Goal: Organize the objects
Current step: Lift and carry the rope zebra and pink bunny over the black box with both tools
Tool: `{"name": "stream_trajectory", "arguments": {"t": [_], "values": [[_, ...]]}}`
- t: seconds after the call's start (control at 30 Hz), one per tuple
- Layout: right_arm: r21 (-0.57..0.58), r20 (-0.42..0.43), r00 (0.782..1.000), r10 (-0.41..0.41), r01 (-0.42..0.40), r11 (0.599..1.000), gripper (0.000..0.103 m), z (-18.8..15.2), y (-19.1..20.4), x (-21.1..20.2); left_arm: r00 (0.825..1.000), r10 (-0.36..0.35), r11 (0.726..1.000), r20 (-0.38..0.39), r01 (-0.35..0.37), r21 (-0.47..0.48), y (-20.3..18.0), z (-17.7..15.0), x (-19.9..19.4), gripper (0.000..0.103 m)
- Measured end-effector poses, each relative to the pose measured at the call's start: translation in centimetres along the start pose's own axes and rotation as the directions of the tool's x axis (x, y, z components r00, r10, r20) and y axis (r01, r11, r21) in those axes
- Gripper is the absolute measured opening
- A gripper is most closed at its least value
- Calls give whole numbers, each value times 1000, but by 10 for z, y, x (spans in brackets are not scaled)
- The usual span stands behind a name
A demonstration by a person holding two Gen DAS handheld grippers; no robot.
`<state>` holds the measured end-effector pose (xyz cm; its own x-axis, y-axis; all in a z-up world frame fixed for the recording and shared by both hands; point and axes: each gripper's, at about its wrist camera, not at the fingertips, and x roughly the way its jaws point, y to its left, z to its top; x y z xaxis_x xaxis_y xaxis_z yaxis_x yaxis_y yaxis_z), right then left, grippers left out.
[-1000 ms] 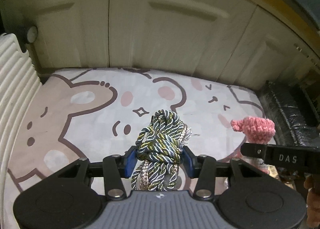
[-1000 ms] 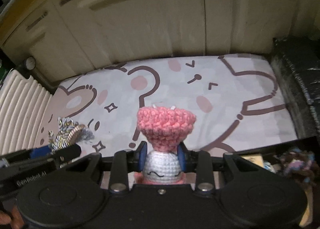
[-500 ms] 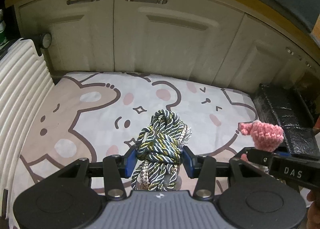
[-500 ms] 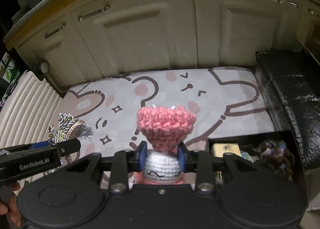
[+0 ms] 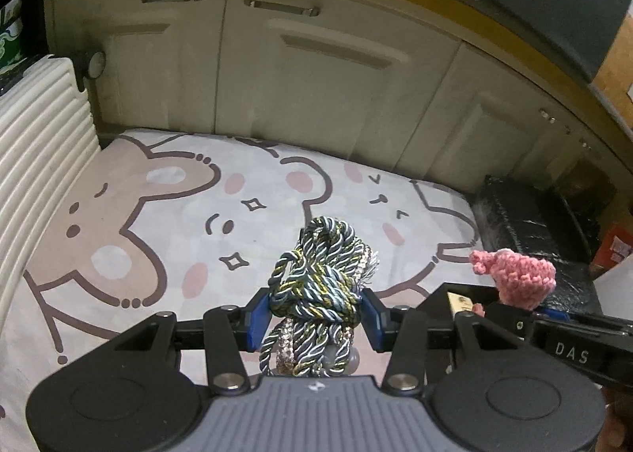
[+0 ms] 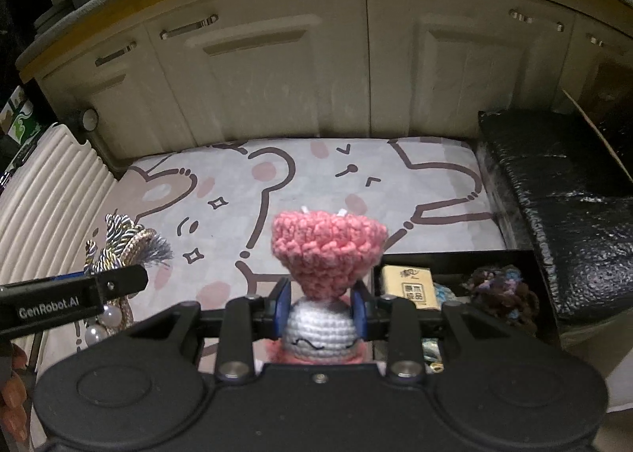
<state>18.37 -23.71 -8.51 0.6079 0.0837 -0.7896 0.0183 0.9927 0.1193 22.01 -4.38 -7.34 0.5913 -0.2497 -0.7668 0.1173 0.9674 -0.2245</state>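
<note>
My left gripper [image 5: 314, 317] is shut on a bundle of twisted green, gold and grey cord [image 5: 320, 286], held above the cartoon-print mat [image 5: 158, 222]. The cord bundle [image 6: 126, 242] with its grey tassel and pearls also shows at the left of the right wrist view. My right gripper [image 6: 320, 303] is shut on a crocheted doll [image 6: 326, 250] with a pink top and a white body, also lifted off the mat. The same pink doll [image 5: 522, 278] appears at the right of the left wrist view.
An open black box [image 6: 542, 286] at the mat's right front holds a tan card box [image 6: 409, 286] and dark yarn [image 6: 500, 290]. A black wrapped block [image 6: 561, 183] lies right, cream cabinets [image 5: 300, 68] behind, a ribbed white panel [image 5: 35, 135] left.
Both grippers have risen and drawn back from the cabinets with their loads. The black box with its contents has come into view at the right.
</note>
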Motion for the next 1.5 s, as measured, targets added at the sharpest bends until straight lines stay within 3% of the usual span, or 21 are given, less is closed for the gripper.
{"name": "stream_trajectory", "arguments": {"t": [0.27,0.4,0.63,0.77,0.93,1.07,1.17,1.23,1.37,1.5], "values": [[53,31,999,-10,8,999,33,-2,-22,-14,999,-45,998,30,43,42,-17,-4,-3,49],[148,36,999,-10,4,989,34,-1,-42,-16,997,-69,996,34,67,56,-30,-4,1,49],[257,62,995,-79,60,964,34,-7,-86,-26,988,-149,985,26,146,88,-56,-6,7,49],[242,62,992,-114,96,965,34,-11,-103,-27,982,-191,976,7,189,108,-72,-10,13,49],[149,49,983,-177,168,974,34,-20,-117,-22,975,-222,965,-20,222,138,-90,-14,25,49],[-17,35,976,-216,217,976,34,-29,-117,-7,973,-228,961,-44,232,150,-101,-18,35,49],[-181,22,972,-233,233,955,34,-36,-110,5,973,-225,958,-53,231,172,-107,-20,41,49],[-291,16,971,-239,233,928,34,-43,-104,12,973,-224,956,-56,230,179,-110,-21,43,49],[-508,-6,954,-301,256,822,34,-57,-88,27,971,-230,954,-69,239,184,-115,-22,47,49],[-624,-5,941,-339,262,736,34,-66,-84,37,966,-245,948,-81,256,191,-121,-24,50,49]]}}
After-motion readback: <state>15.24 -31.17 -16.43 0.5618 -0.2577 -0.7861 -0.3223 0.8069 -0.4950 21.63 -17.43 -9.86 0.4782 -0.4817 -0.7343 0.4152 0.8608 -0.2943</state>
